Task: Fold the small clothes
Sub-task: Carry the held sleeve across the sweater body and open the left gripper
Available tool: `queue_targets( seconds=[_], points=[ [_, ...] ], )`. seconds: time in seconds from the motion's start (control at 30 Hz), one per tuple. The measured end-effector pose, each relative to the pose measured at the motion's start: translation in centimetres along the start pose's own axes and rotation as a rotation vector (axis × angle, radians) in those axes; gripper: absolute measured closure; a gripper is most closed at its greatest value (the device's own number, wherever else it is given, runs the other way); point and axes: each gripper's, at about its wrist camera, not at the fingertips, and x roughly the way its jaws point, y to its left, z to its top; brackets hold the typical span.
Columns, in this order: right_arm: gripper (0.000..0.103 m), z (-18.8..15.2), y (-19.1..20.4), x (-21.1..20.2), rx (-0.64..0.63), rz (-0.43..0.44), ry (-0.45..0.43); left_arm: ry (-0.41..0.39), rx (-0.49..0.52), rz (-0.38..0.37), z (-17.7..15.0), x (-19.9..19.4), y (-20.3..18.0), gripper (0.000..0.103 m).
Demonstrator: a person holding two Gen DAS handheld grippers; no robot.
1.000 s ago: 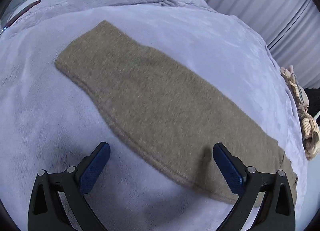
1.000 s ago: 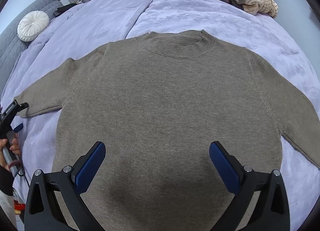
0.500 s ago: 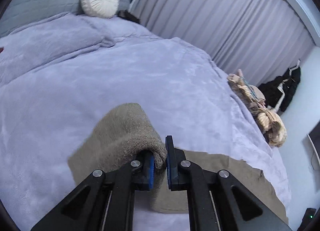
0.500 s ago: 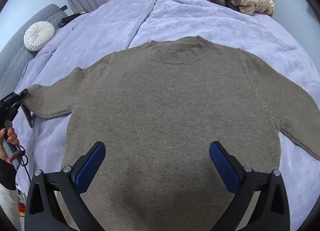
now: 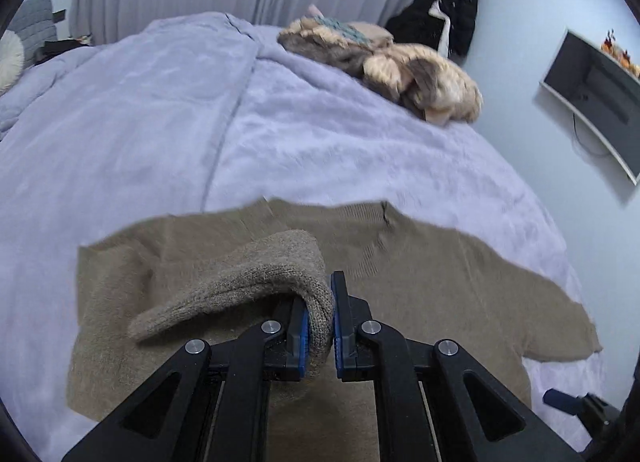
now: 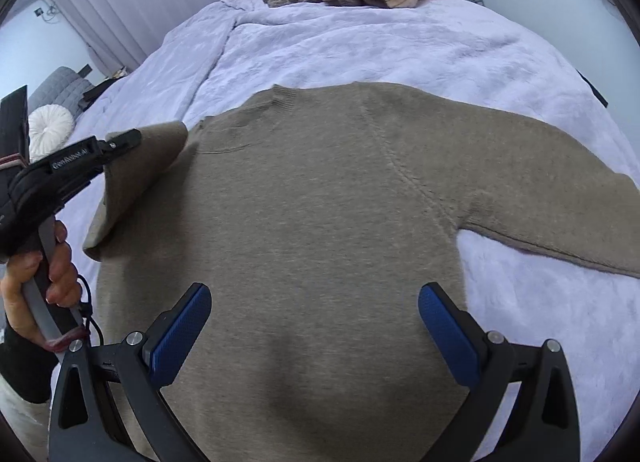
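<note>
Left gripper [image 5: 320,326] is clamped on the cuff [image 5: 316,302] of the sweater's sleeve [image 6: 140,178]; right gripper [image 6: 316,322] hovers with jaws wide apart above the hem at 6 o'clock. The sweater [image 6: 320,202] lies flat on the bed [image 6: 360,46]. Carry the cuff low toward 3 o'clock and release only when the sleeve rests squarely on the body. Half a second ago the sleeve lay outstretched at 9 o'clock; it now crosses the shoulder.
</note>
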Motion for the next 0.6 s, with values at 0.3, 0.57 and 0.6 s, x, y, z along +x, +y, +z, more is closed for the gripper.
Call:
queue_targets(
  seconds=[0.3, 0.57, 0.6],
  points=[
    [0.0, 0.5, -2.5, 1.0, -0.058, -0.109, 0.01, 0.09, 0.039, 0.059, -3.4, 2.6, -1.4, 0.093],
    [0.0, 0.8, -1.9, 1.0, -0.105, -0.135, -0.006, 0.07, 0.064, 0.14, -3.1, 2.2, -2.3, 0.054],
    [0.0, 0.8, -1.7, 1.0, -0.11, -0.138, -0.007, 0.055, 0.062, 0.147, -3.2, 1.8, -2.3, 0.038]
  ],
)
